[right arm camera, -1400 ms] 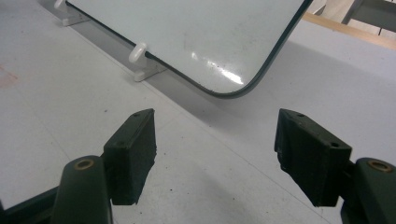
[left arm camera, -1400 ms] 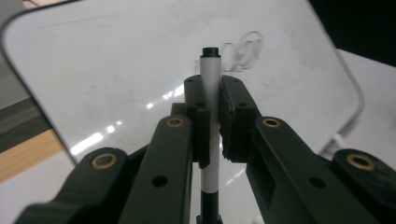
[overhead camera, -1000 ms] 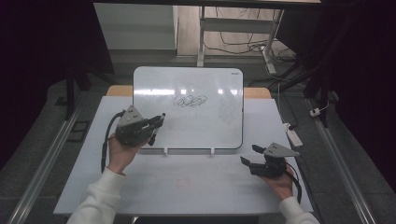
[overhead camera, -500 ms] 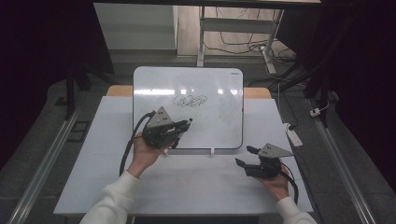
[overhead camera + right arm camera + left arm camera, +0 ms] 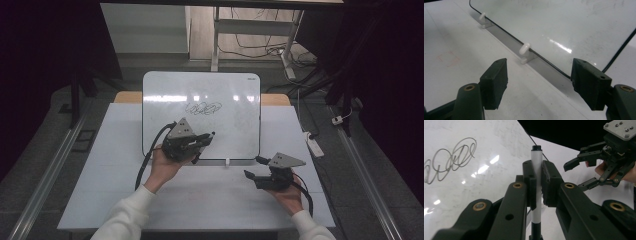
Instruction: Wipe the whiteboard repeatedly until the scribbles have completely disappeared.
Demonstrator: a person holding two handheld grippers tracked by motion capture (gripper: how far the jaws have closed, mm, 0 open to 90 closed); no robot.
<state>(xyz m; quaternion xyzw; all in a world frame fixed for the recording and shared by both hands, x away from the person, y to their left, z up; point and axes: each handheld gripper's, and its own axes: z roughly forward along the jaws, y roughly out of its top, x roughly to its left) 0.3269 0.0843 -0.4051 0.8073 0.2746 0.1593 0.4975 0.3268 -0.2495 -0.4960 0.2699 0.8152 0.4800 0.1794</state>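
- Marker [image 5: 536,170]: slim white barrel with a dark cap end, clamped crosswise between the pads of the left gripper [image 5: 204,141]. It stands roughly upright in the left gripper view and sits over the lower part of the whiteboard [image 5: 230,90] in the high view.
- Left gripper: jaws closed tight on the marker's mid-barrel, cap end protruding past the pads.
- Right gripper [image 5: 251,173]: jaws spread wide with nothing between them; held low over the table [image 5: 100,190], just in front of the whiteboard's lower right edge.
- Whiteboard: glossy white panel with rounded corners, propped at a slant on small white pegs [image 5: 524,49]. It bears a looping dark scribble [image 5: 202,108] near its centre.
- Handling, marker: judged light, rigid and smooth-sided; the round barrel may roll or pivot between flat pads if pressed hard at the tip. Mid-barrel is the sound place to hold; a grip nearer the working end would likely give steadier strokes.
- Handling, whiteboard: judged stiff but slick and only resting on its pegs; firm pushing could shift it. The free gripper could steady its lower edge.
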